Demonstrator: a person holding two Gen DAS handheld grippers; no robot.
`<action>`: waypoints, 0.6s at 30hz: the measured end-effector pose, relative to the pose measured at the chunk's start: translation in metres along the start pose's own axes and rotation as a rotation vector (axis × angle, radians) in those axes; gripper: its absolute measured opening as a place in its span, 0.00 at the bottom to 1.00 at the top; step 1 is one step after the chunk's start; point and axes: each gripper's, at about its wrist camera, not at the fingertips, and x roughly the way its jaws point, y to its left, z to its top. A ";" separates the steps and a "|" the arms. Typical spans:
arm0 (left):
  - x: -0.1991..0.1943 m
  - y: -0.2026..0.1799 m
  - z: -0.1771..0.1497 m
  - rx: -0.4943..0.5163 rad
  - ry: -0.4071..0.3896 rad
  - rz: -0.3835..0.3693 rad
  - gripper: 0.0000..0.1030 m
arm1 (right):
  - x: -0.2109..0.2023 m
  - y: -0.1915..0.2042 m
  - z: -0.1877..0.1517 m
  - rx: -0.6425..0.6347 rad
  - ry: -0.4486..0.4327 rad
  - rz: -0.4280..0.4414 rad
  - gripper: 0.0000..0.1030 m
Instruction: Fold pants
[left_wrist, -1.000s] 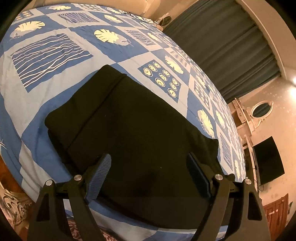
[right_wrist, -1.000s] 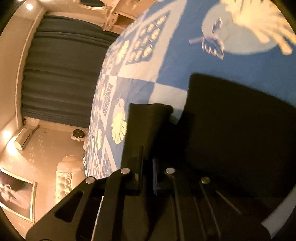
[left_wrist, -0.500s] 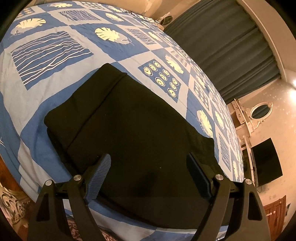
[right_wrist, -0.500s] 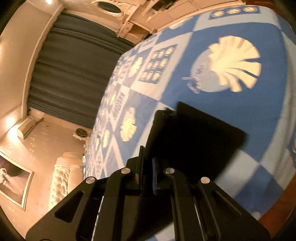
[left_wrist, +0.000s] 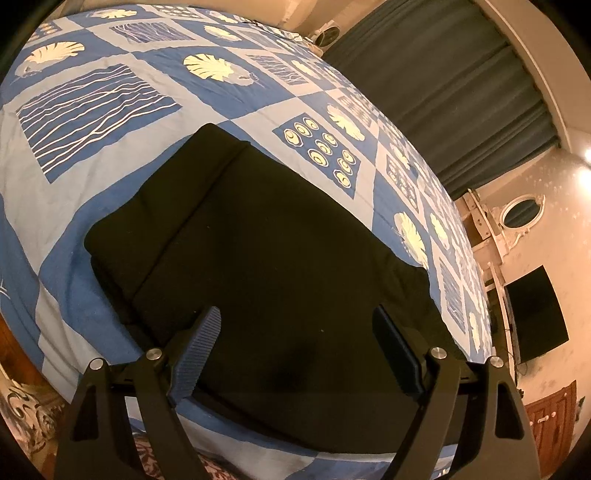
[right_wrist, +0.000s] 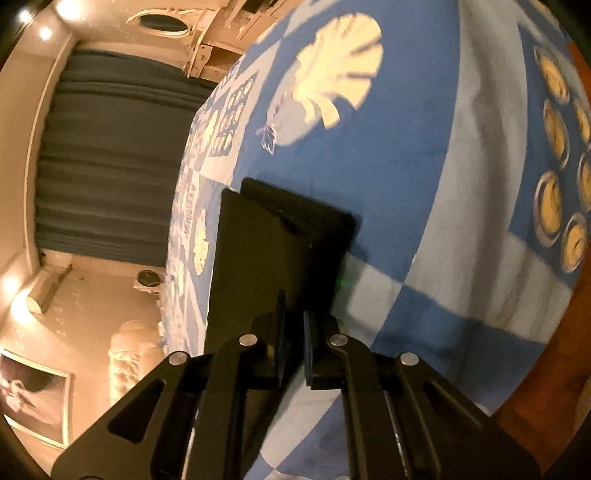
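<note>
**Right hand-held gripper swung back, pants seen from farther off; left unchanged**

Over the last second the right wrist view has pulled away: the pants (right_wrist: 280, 240), which filled the lower right of the frame, now occupy only a small dark patch at centre, and more bed cover (right_wrist: 424, 184) is exposed. The left wrist view is essentially unaltered.

The right hand-held gripper (right_wrist: 293, 343) has its fingers nearly together, a narrow gap between them; black cloth lies directly ahead, but whether it is pinched cannot be told.

The left hand-held gripper (left_wrist: 295, 354) is spread wide above the near edge of the pants (left_wrist: 266, 266), fingers clear of the cloth.

The pants lie folded in a black rectangle on the blue patterned bed cover (left_wrist: 96, 122), centre to lower frame. Dark curtains (left_wrist: 443, 74) occupy the upper right.
</note>
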 end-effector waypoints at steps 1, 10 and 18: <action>0.000 0.000 0.000 0.002 0.000 0.000 0.82 | -0.007 0.003 0.003 -0.015 -0.024 -0.028 0.16; 0.002 -0.004 -0.002 0.023 0.000 0.010 0.84 | -0.027 0.023 -0.015 0.038 0.039 0.079 0.31; 0.002 -0.004 -0.002 0.016 0.003 0.002 0.84 | 0.058 0.063 -0.121 -0.082 0.388 0.217 0.32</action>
